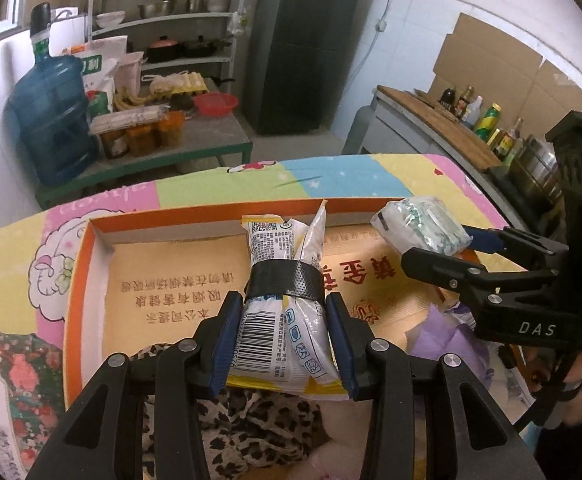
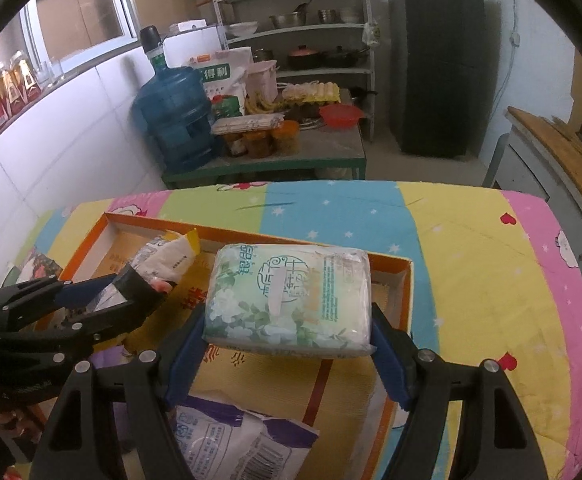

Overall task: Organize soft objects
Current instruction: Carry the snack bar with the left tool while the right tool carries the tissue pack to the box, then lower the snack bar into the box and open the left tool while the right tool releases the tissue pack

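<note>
My left gripper point(image 1: 281, 312) is shut on a white and yellow packet bound with black tape point(image 1: 283, 280), held over the orange-rimmed cardboard box point(image 1: 79, 280). The same packet shows in the right wrist view point(image 2: 167, 258). My right gripper point(image 2: 287, 328) is shut on a green floral tissue pack point(image 2: 291, 300), held over the box's right side point(image 2: 409, 280). The right gripper point(image 1: 443, 244) and the tissue pack point(image 1: 419, 220) also show in the left wrist view. A leopard-print cloth point(image 1: 251, 420) and a purple and white bag point(image 2: 235, 440) lie in the box.
The box sits on a table with a colourful patchwork cloth point(image 2: 471, 260). Behind it stand a low green table point(image 1: 211, 148) with a blue water jug point(image 1: 51, 112), jars and a red basket, a shelf rack point(image 1: 171, 20), a black fridge point(image 1: 303, 40) and a counter with bottles point(image 1: 471, 120).
</note>
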### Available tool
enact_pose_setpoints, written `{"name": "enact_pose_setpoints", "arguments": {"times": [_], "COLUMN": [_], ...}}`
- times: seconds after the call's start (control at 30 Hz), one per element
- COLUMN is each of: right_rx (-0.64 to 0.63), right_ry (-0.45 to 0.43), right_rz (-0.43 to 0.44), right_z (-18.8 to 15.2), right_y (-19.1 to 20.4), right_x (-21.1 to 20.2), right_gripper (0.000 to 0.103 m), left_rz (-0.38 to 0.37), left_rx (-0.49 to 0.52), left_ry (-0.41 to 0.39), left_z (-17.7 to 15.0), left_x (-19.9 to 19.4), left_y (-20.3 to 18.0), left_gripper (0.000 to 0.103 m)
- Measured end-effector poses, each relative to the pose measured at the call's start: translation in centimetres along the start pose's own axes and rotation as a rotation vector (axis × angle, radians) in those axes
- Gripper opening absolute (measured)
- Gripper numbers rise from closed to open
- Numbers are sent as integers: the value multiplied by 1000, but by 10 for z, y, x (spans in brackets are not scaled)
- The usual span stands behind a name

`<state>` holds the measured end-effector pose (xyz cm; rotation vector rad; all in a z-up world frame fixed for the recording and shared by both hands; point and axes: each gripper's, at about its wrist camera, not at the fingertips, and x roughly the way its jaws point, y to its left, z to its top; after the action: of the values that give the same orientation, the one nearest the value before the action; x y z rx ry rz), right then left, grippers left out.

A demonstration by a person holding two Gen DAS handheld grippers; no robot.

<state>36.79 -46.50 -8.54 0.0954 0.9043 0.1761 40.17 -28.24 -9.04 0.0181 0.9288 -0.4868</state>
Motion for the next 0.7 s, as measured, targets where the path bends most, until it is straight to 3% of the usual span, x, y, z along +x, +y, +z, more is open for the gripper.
{"name": "enact_pose_setpoints", "arguments": {"times": [0.23, 0.33, 0.37, 0.7], "right_rx": [14, 17, 20, 46], "right_ry": [55, 53, 50, -4], "right_rz": [8, 14, 19, 38], "right_z": [-1, -2, -2, -6], "right_y": [0, -1, -1, -5], "right_x": [10, 8, 8, -3], "right_gripper": [76, 77, 77, 80], "left_rz": [-22, -17, -16, -37], "left_rx": [-30, -33, -35, -53], "left_ry": [39, 43, 42, -33], "left_z": [0, 0, 0, -3], "left_x": [7, 7, 7, -15], "left_y": [5, 6, 6, 6], "left_gripper": [44, 49, 56, 64]}}
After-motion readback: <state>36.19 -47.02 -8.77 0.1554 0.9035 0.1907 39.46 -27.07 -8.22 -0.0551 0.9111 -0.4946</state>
